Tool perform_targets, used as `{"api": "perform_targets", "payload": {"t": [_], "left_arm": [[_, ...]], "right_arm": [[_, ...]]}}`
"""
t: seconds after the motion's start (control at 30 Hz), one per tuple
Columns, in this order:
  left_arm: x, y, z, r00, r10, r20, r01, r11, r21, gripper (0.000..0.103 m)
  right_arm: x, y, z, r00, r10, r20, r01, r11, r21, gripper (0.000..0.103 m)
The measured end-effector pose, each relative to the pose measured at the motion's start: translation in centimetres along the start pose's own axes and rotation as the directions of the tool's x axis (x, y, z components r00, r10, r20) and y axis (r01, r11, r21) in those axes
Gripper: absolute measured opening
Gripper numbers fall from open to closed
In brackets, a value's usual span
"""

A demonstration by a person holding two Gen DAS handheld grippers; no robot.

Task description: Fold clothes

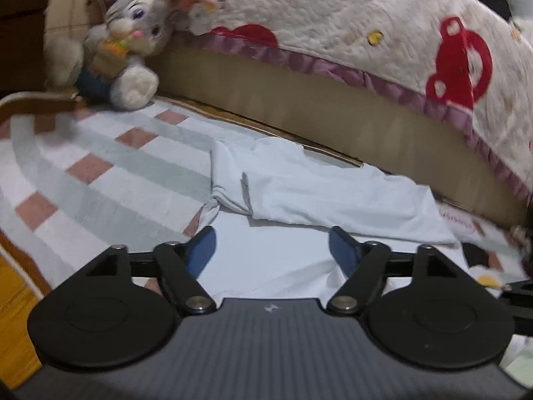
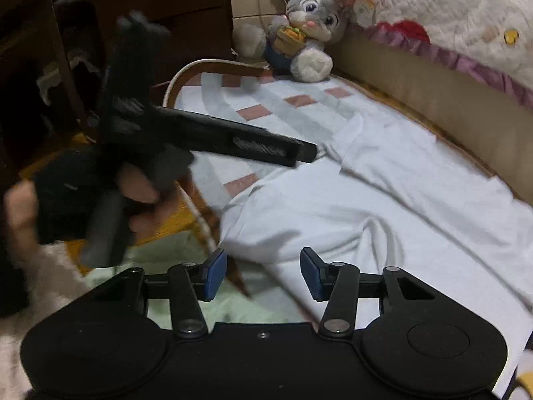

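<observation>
No legible text was found; only a small pale emblem stood on the left gripper (image 1: 271,250) body

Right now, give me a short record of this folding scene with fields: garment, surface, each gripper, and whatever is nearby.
garment: pale blue shirt, partly folded, wrinkled, lying flat
surface: checked mat on the floor beside a bed
left gripper: jaws apart, nothing between them, above the shirt
right gripper: jaws apart, nothing held, over the shirt's near edge
nearby: plush rabbit sitting at the mat's far corner; quilt with red prints hanging over the bed edge
</observation>
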State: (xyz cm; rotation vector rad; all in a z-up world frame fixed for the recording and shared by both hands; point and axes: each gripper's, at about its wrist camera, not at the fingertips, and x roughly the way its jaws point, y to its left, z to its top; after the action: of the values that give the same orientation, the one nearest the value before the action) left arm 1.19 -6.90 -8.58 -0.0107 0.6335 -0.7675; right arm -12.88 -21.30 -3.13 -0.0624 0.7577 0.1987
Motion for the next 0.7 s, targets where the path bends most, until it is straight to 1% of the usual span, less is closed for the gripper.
{"api": "perform_targets", "payload": {"t": [0.03, 0.1, 0.13, 0.17, 0.23, 0.27, 0.3, 0.33, 0.37, 0.4, 0.43, 0.5, 0.53, 0.57, 0.6, 0.67, 0.7], "left_arm": [[-0.2, 0.3, 0.1, 1.000, 0.008, -0.006, -0.008, 1.000, -0.013, 0.079], [-0.2, 0.7, 0.0, 0.999, 0.045, -0.019, -0.046, 0.998, -0.036, 0.079], [0.0, 1.1, -0.2, 0.999, 0.042, -0.020, -0.043, 0.997, -0.061, 0.079], [0.4, 1.5, -0.4, 0.999, 0.036, -0.033, -0.039, 0.995, -0.090, 0.076], [1.5, 2.3, -0.8, 0.994, 0.012, -0.107, -0.025, 0.992, -0.124, 0.073], [2.2, 2.7, -1.0, 0.986, -0.010, -0.164, -0.014, 0.990, -0.144, 0.066], [2.8, 3.0, -1.2, 0.976, -0.030, -0.213, -0.005, 0.987, -0.162, 0.053], [3.1, 3.2, -1.6, 0.970, -0.044, -0.240, 0.002, 0.985, -0.174, 0.048], [3.3, 3.4, -1.9, 0.964, -0.054, -0.261, 0.007, 0.984, -0.178, 0.034], [3.3, 3.1, -2.0, 0.962, -0.050, -0.267, 0.009, 0.988, -0.154, 0.018], [3.4, 2.8, -2.2, 0.961, -0.046, -0.272, 0.010, 0.991, -0.130, 0.015], [3.5, 2.2, -2.5, 0.959, -0.037, -0.283, 0.014, 0.996, -0.083, 0.015], [3.5, 1.9, -2.6, 0.957, -0.036, -0.289, 0.017, 0.998, -0.067, 0.015], [3.6, 1.9, -2.8, 0.953, -0.049, -0.299, 0.026, 0.996, -0.080, 0.015], [3.7, 1.7, -3.0, 0.949, -0.055, -0.310, 0.029, 0.996, -0.087, 0.016], [3.8, 1.4, -3.2, 0.945, -0.033, -0.324, 0.012, 0.998, -0.066, 0.018], [3.9, 1.2, -3.2, 0.947, -0.012, -0.322, -0.001, 0.999, -0.042, 0.019]], "right_arm": [[0.3, 0.4, -0.3, 0.999, -0.018, 0.030, 0.020, 0.999, -0.046, 0.056], [0.8, 1.3, -0.8, 0.994, -0.050, 0.093, 0.063, 0.989, -0.135, 0.058], [1.6, 1.3, -0.9, 0.993, -0.042, 0.109, 0.057, 0.988, -0.144, 0.057], [2.5, 1.3, -1.1, 0.994, -0.040, 0.105, 0.055, 0.987, -0.150, 0.054], [4.0, 1.0, -1.3, 0.995, -0.054, 0.080, 0.066, 0.986, -0.153, 0.053], [4.6, 0.7, -1.3, 0.996, -0.071, 0.061, 0.080, 0.986, -0.148, 0.052], [5.0, 0.1, -1.3, 0.995, -0.090, 0.044, 0.095, 0.986, -0.138, 0.052], [5.3, -0.8, -1.4, 0.993, -0.115, 0.025, 0.117, 0.987, -0.107, 0.048], [5.0, -2.0, -1.7, 0.992, -0.124, 0.003, 0.123, 0.990, -0.069, 0.035], [4.6, -3.2, -2.0, 0.992, -0.128, -0.019, 0.128, 0.991, -0.031, 0.021], [4.2, -4.5, -2.4, 0.990, -0.132, -0.042, 0.132, 0.991, 0.008, 0.000], [3.4, -6.9, -3.0, 0.987, -0.136, -0.088, 0.144, 0.986, 0.085, 0.000], [2.3, -8.2, -3.4, 0.979, -0.181, -0.095, 0.190, 0.978, 0.090, 0.001], [1.1, -9.3, -3.9, 0.970, -0.221, -0.100, 0.231, 0.967, 0.105, 0.004], [-0.2, -10.7, -4.5, 0.966, -0.235, -0.104, 0.248, 0.960, 0.127, 0.004], [-2.9, -13.4, -5.6, 0.960, -0.254, -0.113, 0.271, 0.947, 0.171, 0.004], [-4.2, -14.0, -6.5, 0.954, -0.276, -0.118, 0.292, 0.944, 0.153, 0.004]]}}
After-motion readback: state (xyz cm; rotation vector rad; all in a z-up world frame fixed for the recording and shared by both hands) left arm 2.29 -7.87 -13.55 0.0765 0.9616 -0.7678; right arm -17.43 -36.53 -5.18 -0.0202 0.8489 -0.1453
